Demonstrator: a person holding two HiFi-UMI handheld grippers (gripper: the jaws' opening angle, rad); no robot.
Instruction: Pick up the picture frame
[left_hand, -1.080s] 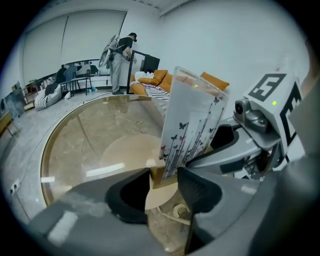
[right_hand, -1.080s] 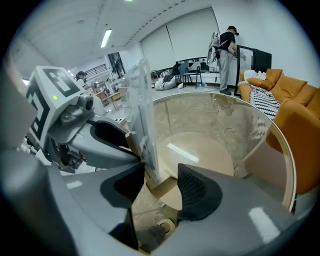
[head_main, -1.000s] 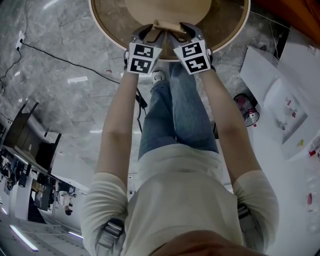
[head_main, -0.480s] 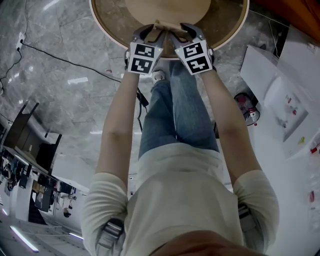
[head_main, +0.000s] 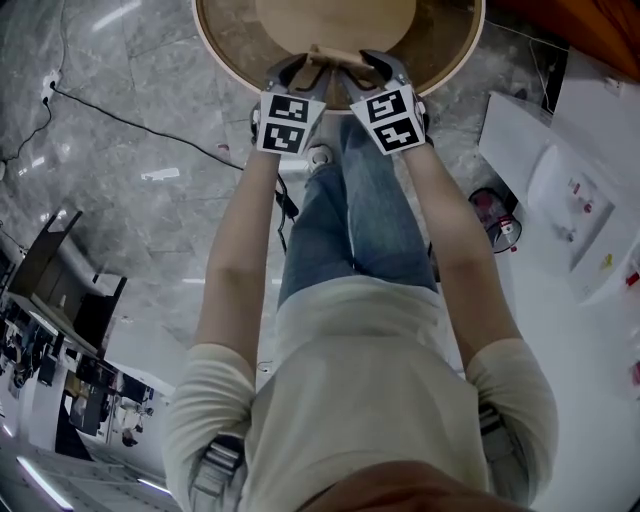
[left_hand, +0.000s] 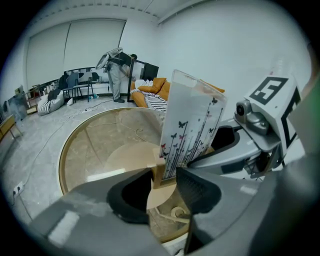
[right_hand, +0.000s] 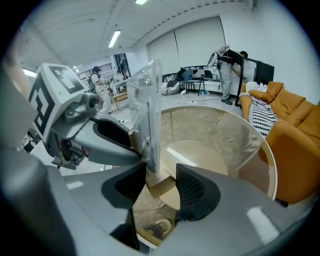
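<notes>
Picture frame (left_hand: 192, 127) is up off the round table (left_hand: 64, 155) now, held clear above it; a second back it sat lower, so we reckon the pick is basically done; left tool (left_hand: 163, 186) and right tool (right_hand: 160, 186) both clamp its bottom edge; count: one frame, two tools, one table.

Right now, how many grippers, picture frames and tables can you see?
grippers: 2, the left gripper and the right gripper, both shut on the frame's base
picture frame: 1
round table: 1
Total: 4
</notes>
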